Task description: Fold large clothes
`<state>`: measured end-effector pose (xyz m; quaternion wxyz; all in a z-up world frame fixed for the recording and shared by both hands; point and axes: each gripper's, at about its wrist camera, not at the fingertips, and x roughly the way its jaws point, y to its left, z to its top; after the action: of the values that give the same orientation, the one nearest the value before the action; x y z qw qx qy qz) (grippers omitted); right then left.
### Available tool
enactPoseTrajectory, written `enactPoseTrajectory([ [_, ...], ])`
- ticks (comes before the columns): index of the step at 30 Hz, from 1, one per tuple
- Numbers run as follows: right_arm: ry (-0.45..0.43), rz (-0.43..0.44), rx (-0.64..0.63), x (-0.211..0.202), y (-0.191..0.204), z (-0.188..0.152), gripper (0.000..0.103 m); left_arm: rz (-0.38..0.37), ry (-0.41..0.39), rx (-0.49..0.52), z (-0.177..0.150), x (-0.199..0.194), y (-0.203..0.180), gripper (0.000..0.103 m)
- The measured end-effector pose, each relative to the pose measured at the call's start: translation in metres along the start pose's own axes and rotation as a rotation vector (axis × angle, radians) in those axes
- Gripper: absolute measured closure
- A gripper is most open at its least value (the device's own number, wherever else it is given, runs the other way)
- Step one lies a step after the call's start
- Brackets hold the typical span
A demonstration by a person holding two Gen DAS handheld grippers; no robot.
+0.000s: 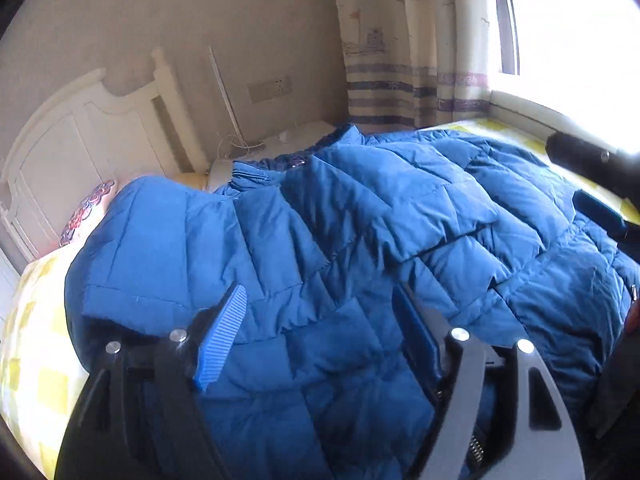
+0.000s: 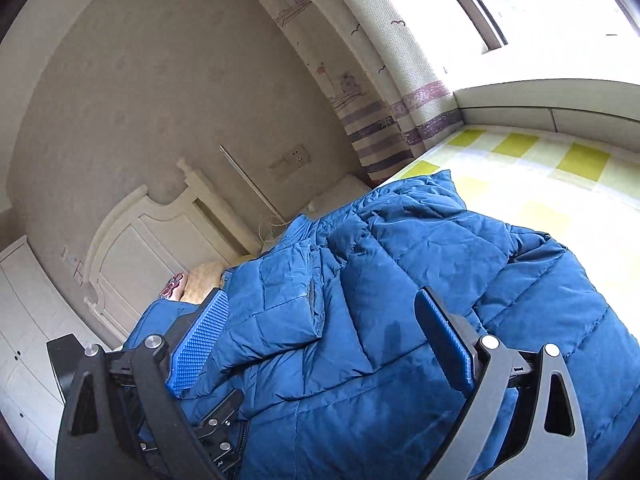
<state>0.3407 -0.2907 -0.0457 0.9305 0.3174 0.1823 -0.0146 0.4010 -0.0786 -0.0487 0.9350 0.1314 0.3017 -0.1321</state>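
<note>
A large blue quilted down jacket (image 1: 360, 216) lies spread and bunched on the bed. It also fills the lower part of the right wrist view (image 2: 420, 280). My left gripper (image 1: 320, 304) is open just above the jacket, its jaws wide apart, with nothing between them. My right gripper (image 2: 324, 320) is open too, hovering over the jacket with a folded quilted flap (image 2: 280, 304) lying between its jaws. The right gripper's dark body shows at the right edge of the left wrist view (image 1: 596, 184), and part of the left gripper shows at the bottom left of the right wrist view (image 2: 216, 428).
The bed has a yellow and white checked sheet (image 2: 540, 168). A white headboard (image 1: 80, 136) and a flowered pillow (image 1: 90, 208) are at the far left. Striped curtains (image 1: 400, 80), a bright window (image 1: 568, 28) and a white sill ledge (image 2: 560, 100) stand behind the bed.
</note>
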Motion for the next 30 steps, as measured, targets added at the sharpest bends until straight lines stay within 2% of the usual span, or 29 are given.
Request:
enactPoseTrajectory([
  [3,0.001,0.002,0.001,0.000,0.001,-0.001,0.011,0.057,-0.083,-0.223,-0.007,-0.035,0.059,0.021],
  [5,0.001,0.005,0.005,0.000,0.000,-0.001,0.011,0.101,-0.087,-0.428,-0.018,-0.046,0.109,0.020],
  [7,0.001,0.004,0.002,0.000,0.000,-0.001,0.011,0.149,-0.057,-0.634,-0.035,-0.048,0.158,0.020],
  [8,0.001,0.003,0.001,0.000,0.000,-0.001,0.011,0.146,-0.025,-0.721,-0.043,-0.046,0.180,0.021],
  [10,0.006,0.001,-0.011,0.001,0.002,-0.001,0.011,0.128,0.029,-0.807,-0.054,-0.040,0.207,0.022],
  [14,0.012,-0.004,-0.030,0.003,0.005,-0.002,0.011,0.128,0.077,-0.727,-0.046,-0.027,0.205,0.022],
  [15,0.014,-0.004,-0.032,0.003,0.005,-0.002,0.011,0.154,0.098,-0.689,-0.042,-0.021,0.199,0.022],
  [17,0.016,-0.002,-0.037,0.003,0.006,-0.002,0.011,0.264,0.161,-0.592,-0.039,-0.005,0.184,0.021],
  [19,0.014,0.006,-0.048,0.003,0.008,-0.003,0.011,0.293,0.214,-0.571,-0.042,0.005,0.180,0.021],
  [24,0.047,0.064,-0.093,0.006,0.018,-0.005,0.012,0.310,0.155,-0.607,-0.052,-0.011,0.181,0.021],
  [26,0.114,0.145,-0.124,0.014,0.026,-0.008,0.015,0.321,0.139,-0.596,-0.056,-0.017,0.179,0.021],
  [28,0.245,0.220,-0.168,0.029,0.038,-0.013,0.017,0.318,0.131,-0.597,-0.058,-0.020,0.180,0.019],
  [30,0.364,0.253,-0.194,0.043,0.047,-0.019,0.020,0.311,0.152,-0.611,-0.059,-0.018,0.182,0.018],
])
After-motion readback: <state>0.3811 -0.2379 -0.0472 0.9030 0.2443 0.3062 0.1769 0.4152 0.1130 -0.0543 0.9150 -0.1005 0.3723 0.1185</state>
